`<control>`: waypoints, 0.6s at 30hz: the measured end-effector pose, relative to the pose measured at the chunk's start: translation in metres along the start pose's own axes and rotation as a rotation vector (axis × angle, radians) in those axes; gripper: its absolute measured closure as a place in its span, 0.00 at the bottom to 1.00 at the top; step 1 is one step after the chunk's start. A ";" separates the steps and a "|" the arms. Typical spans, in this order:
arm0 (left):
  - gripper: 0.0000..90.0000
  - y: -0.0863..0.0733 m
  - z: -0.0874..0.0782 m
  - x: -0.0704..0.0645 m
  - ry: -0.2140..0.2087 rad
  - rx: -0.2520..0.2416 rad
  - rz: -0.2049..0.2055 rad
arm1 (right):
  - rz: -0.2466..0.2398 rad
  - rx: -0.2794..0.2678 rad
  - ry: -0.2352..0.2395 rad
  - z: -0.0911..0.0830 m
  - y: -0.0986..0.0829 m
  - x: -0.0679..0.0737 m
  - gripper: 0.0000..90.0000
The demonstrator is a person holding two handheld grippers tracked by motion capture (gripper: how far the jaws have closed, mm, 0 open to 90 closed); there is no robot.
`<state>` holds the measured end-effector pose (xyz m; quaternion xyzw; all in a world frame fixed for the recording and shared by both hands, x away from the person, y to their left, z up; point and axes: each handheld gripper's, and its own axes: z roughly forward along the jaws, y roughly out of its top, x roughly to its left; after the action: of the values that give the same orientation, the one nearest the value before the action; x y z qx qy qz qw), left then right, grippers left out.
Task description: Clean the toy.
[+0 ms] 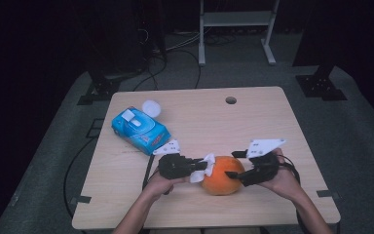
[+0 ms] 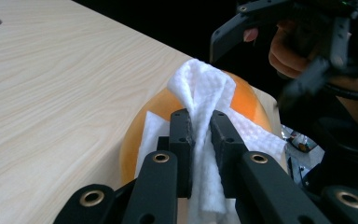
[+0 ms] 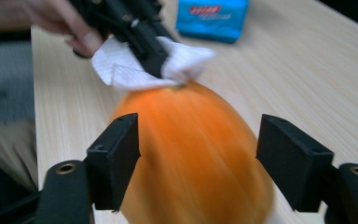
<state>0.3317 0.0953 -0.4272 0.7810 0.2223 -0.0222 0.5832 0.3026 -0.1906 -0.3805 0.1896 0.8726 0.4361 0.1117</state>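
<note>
Against the orange pumpkin (image 1: 222, 176), left tongs (image 2: 201, 123) clenching a wipe (image 2: 204, 93) (right tongs (image 3: 198, 156) spread, astride it)

An orange pumpkin (image 1: 222, 181) meets a white, dimpled tissue (image 2: 205, 93) between black grippers, a bright blue wipes pack (image 1: 140, 129) with a white lid and perhaps red lettering sits near the pale wood-grain table's (image 1: 253, 122) left edge.
</note>
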 end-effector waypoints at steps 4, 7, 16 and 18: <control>0.90 -0.001 -0.001 0.001 0.015 0.009 0.000 | -0.084 0.129 -0.029 0.027 0.006 0.011 0.28; 0.90 0.000 -0.006 0.004 0.009 -0.007 -0.016 | -0.050 0.148 -0.018 0.031 0.006 0.010 0.54; 0.90 0.016 -0.016 -0.007 -0.012 -0.053 0.031 | -0.008 -0.005 0.054 0.033 0.013 0.014 0.74; 0.90 0.011 -0.015 -0.003 0.002 -0.031 0.023 | -0.016 0.002 0.051 0.036 0.009 0.011 0.73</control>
<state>0.3299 0.1064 -0.4120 0.7742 0.2141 -0.0115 0.5954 0.3071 -0.1556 -0.3951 0.1717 0.8769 0.4392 0.0928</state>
